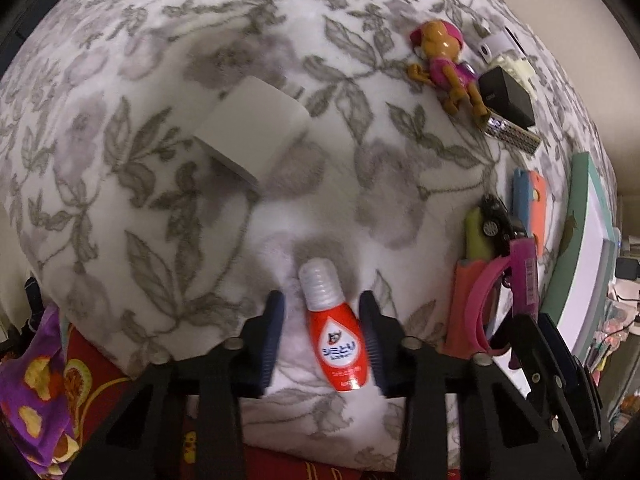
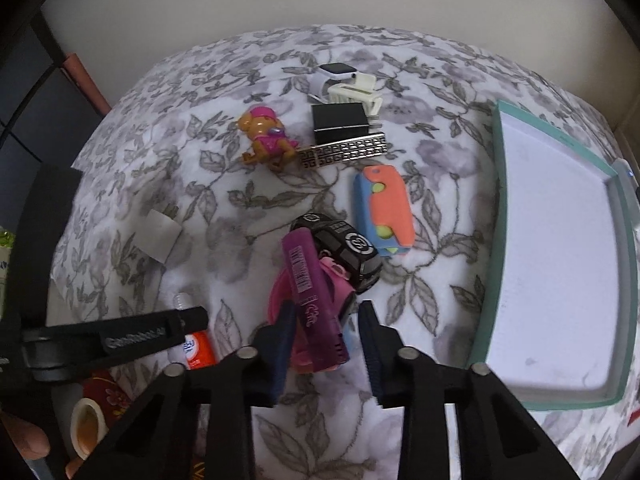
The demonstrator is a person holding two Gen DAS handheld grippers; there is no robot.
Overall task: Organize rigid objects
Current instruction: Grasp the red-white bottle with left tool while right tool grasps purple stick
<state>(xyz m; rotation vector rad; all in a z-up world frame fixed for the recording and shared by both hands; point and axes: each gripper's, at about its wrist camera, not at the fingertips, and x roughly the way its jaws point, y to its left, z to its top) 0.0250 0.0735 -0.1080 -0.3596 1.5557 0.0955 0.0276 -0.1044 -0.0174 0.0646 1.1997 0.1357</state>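
A small orange bottle with a white ribbed cap point(image 1: 334, 330) lies on the floral blanket between the fingers of my open left gripper point(image 1: 323, 334); neither finger touches it. My open right gripper point(image 2: 326, 338) straddles a purple tube point(image 2: 314, 300) that lies on pink scissors point(image 2: 294, 320) beside a black toy car point(image 2: 346, 250). The orange bottle also shows in the right wrist view point(image 2: 198, 350), partly hidden behind my left gripper's finger point(image 2: 132, 336). A teal tray with a white floor point(image 2: 500, 216) lies at the right.
A toy dog point(image 2: 266, 136), a black box point(image 2: 338, 122), a silver patterned bar point(image 2: 344, 152), a cream hair clip point(image 2: 354, 90) and an orange-blue case point(image 2: 384, 210) lie further back. A white block point(image 1: 252, 128) sits left. A tape roll point(image 2: 88, 426) lies off the blanket's near edge.
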